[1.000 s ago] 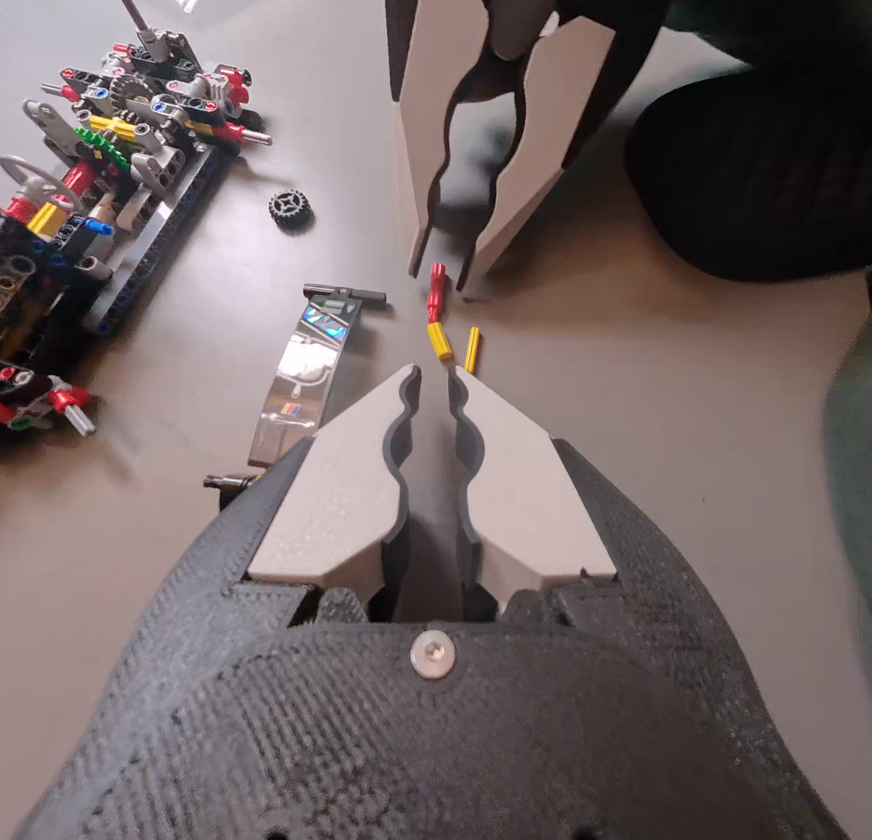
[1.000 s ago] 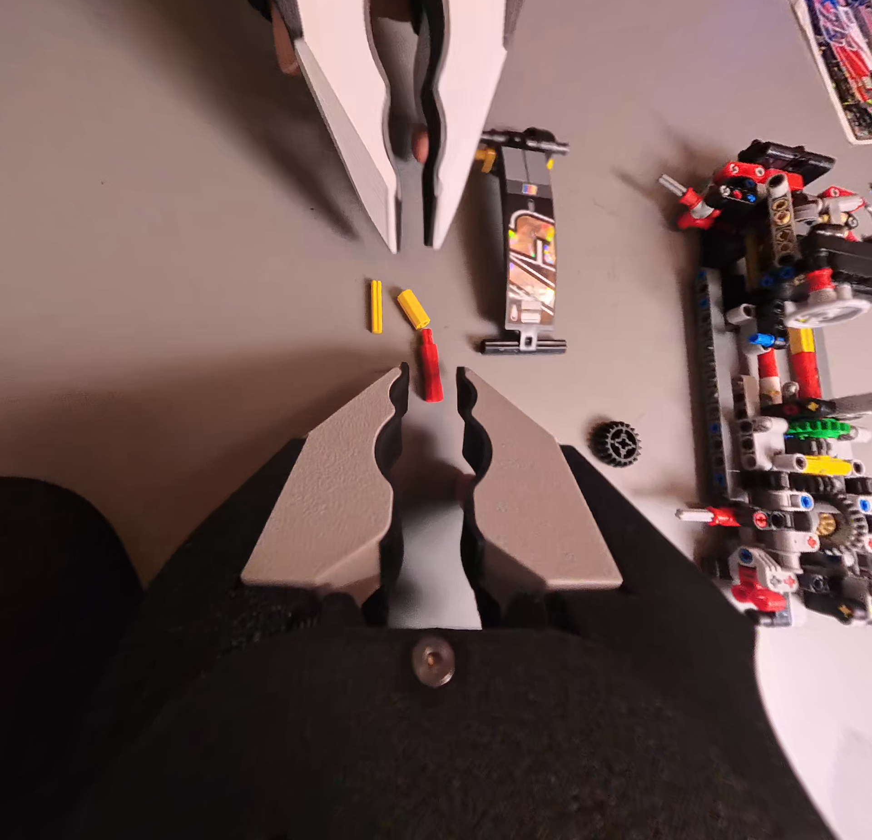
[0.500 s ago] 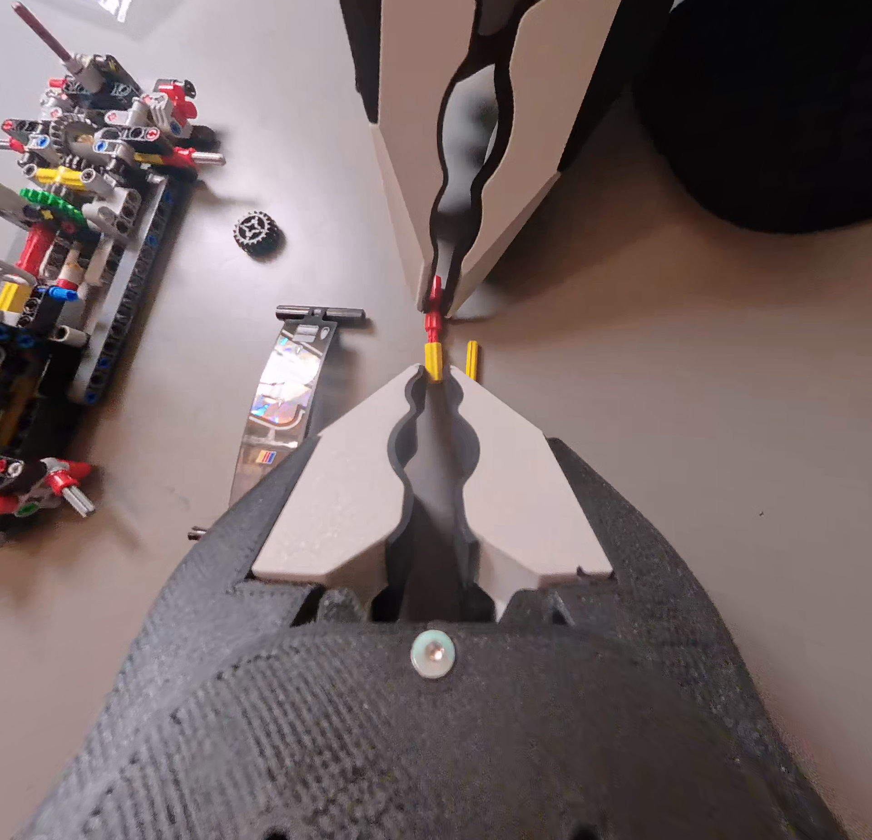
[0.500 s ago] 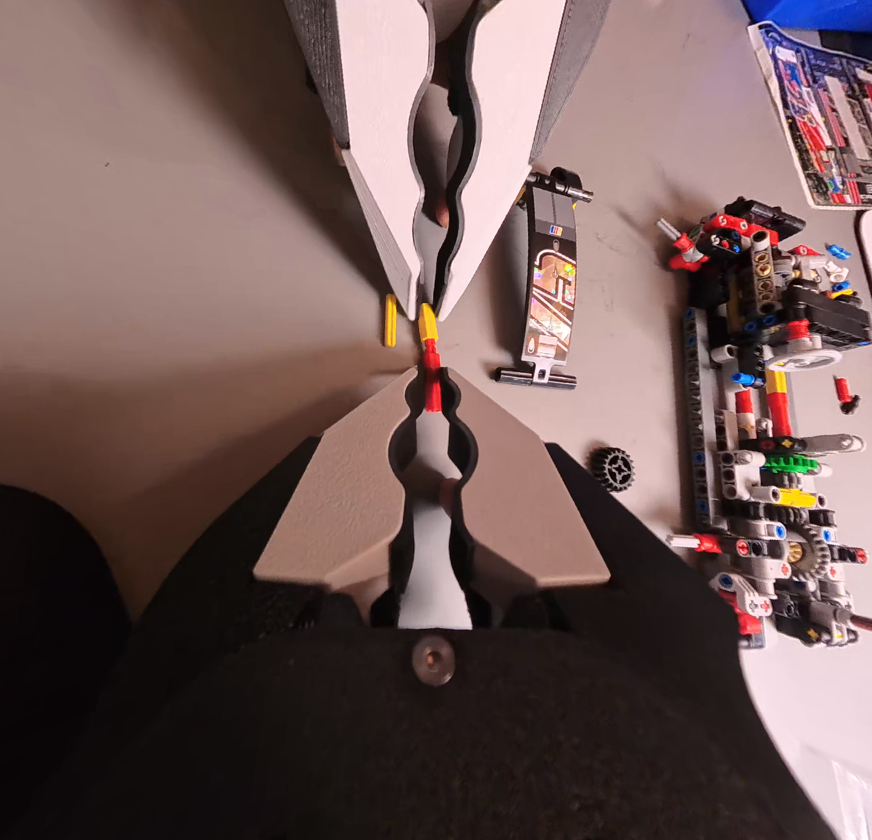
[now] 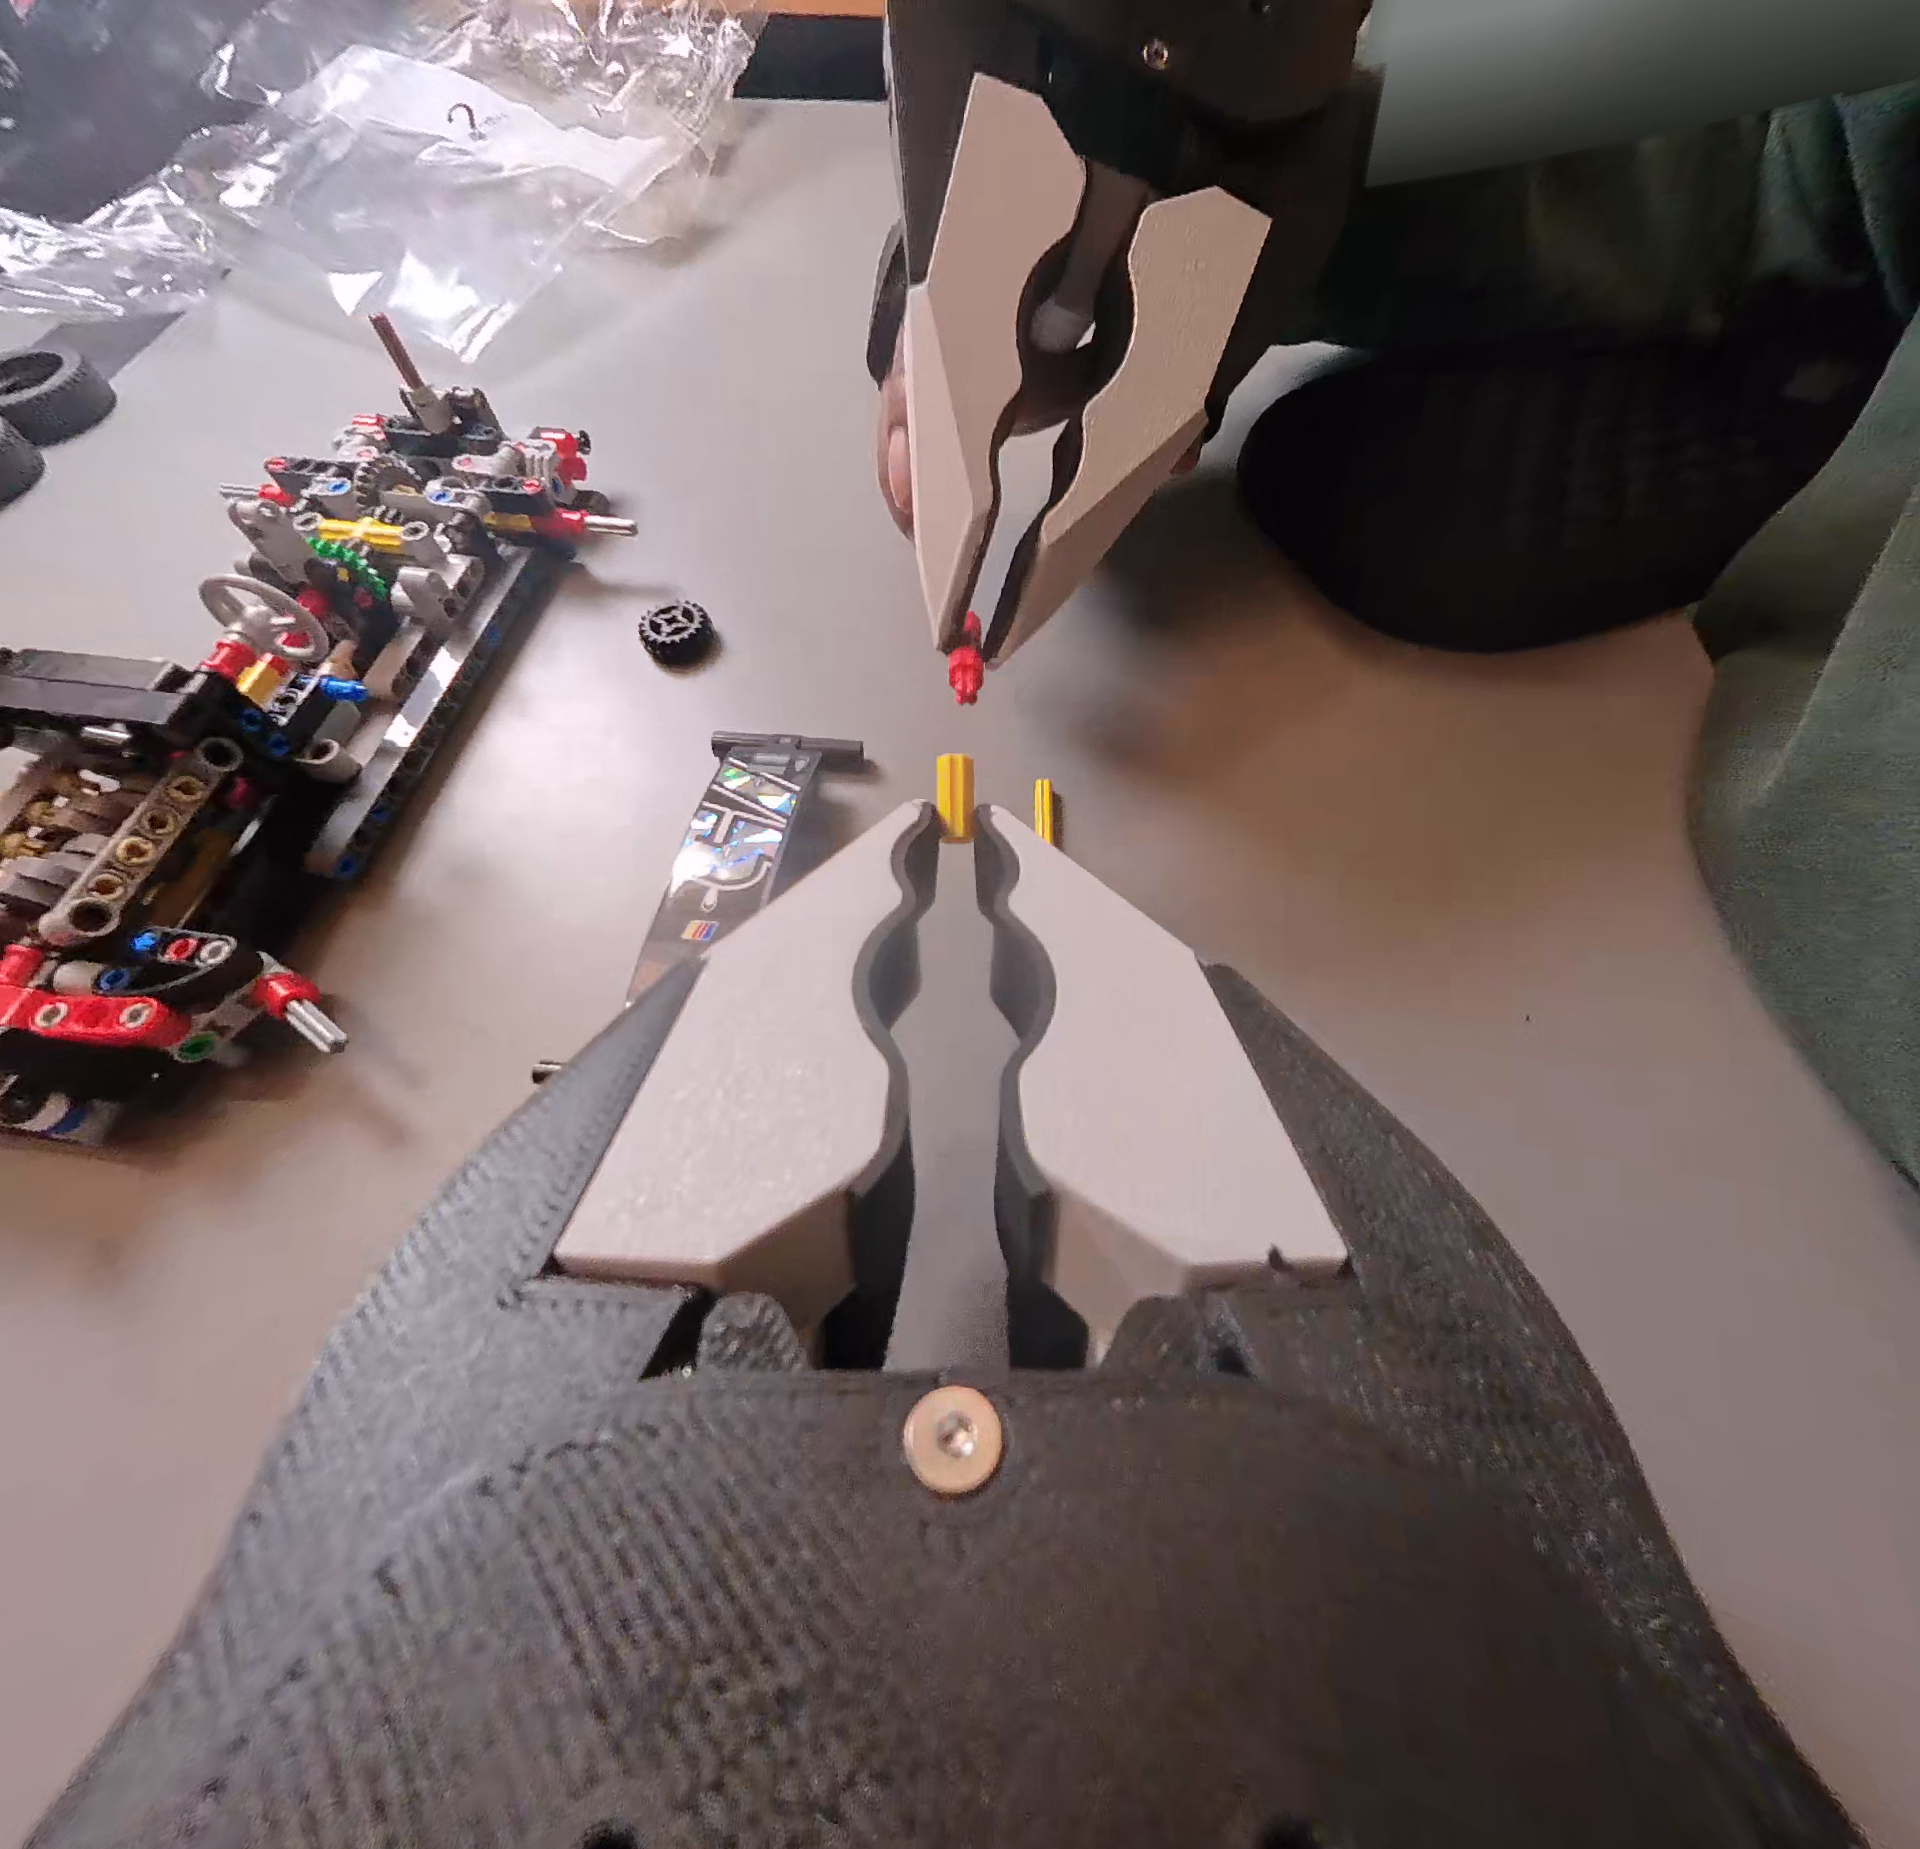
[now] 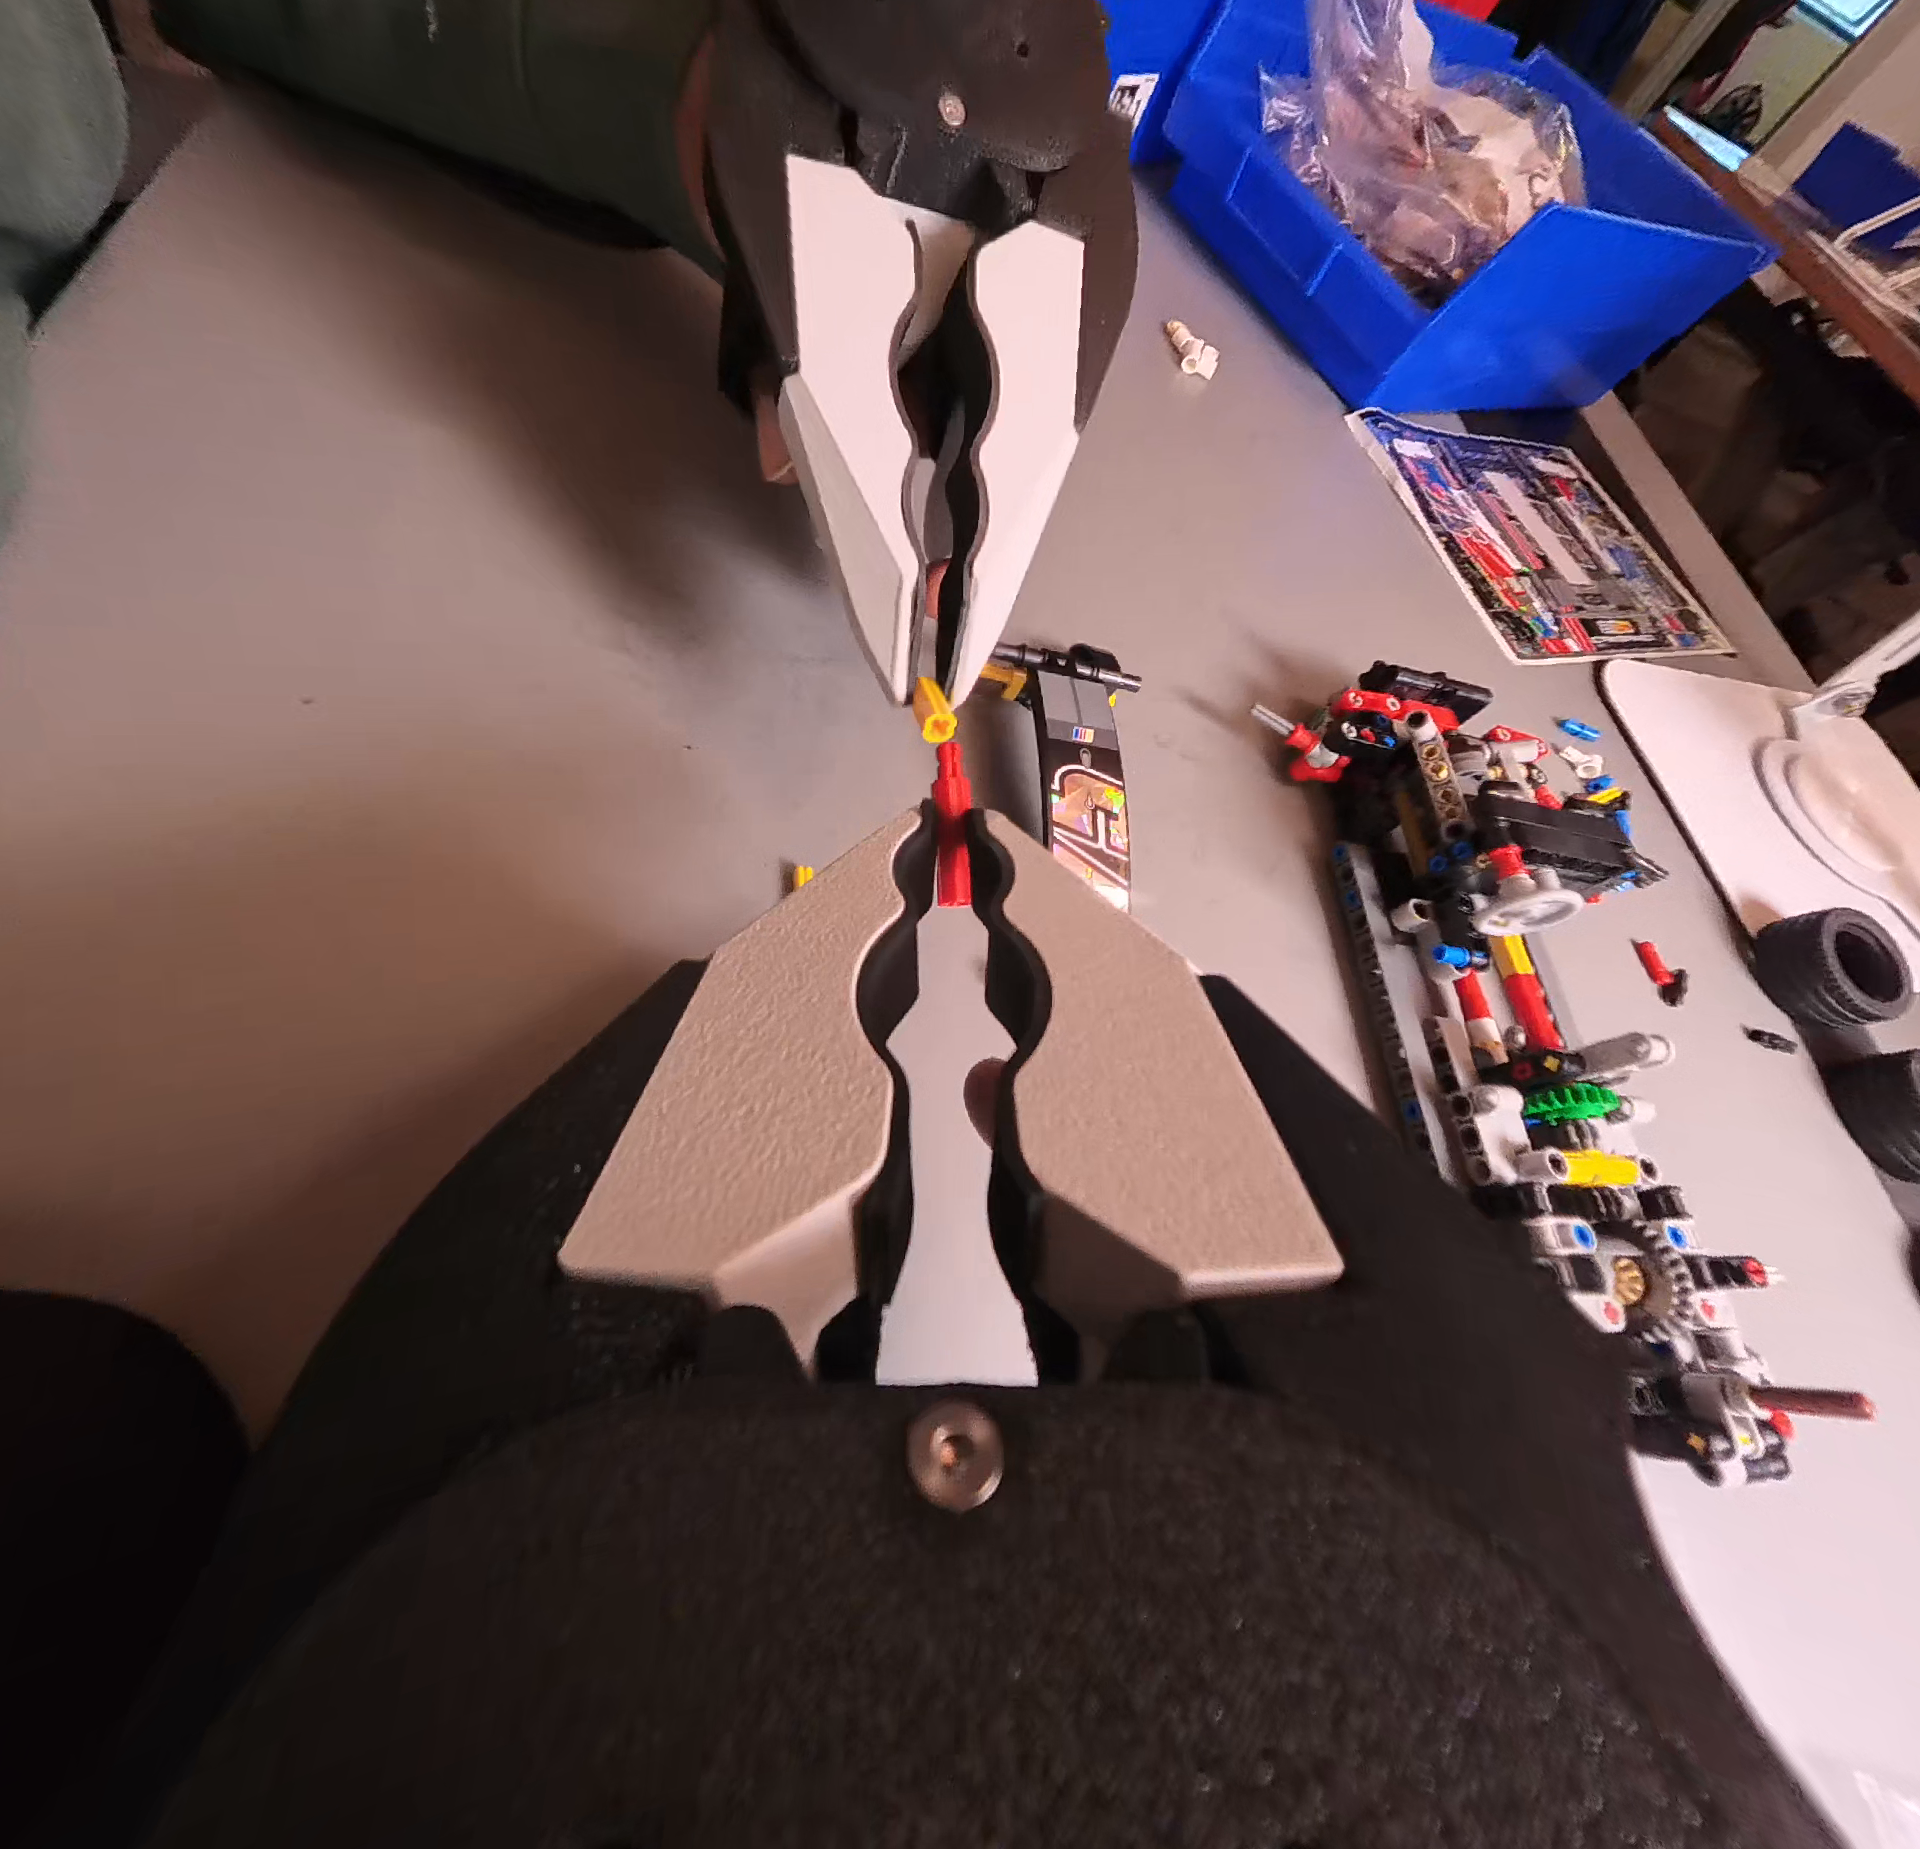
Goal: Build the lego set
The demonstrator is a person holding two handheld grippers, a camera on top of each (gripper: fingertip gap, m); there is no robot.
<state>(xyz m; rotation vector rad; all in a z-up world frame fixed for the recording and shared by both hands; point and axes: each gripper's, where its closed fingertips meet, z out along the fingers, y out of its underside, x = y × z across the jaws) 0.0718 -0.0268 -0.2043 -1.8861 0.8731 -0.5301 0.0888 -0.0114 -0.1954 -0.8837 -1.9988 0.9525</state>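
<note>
Layout relative to the chassis assembly [image 6: 1527, 1061] on the table [image 6: 416, 656]: curved panel [image 6: 1086, 791] lies to its left, instruction booklet [image 6: 1527, 532] and bins [image 6: 1455, 241] behind it, tyres [image 6: 1839, 968] to its right.

The grey surface [image 6: 364, 656] lies bare on the side away from the model, giving a gripper open passage there. On the other side stand the long, multicoloured part-built brick chassis [image 6: 1496, 1020], a small black gear [image 5: 675, 636] and a curved black panel with a shiny sticker [image 5: 743, 843]. A thin yellow rod [image 5: 1043, 807] lies just beside the facing gripper tips. Crumpled clear plastic bags [image 5: 436, 137] and blue plastic bins [image 6: 1455, 241] crowd the surface's far parts.
</note>
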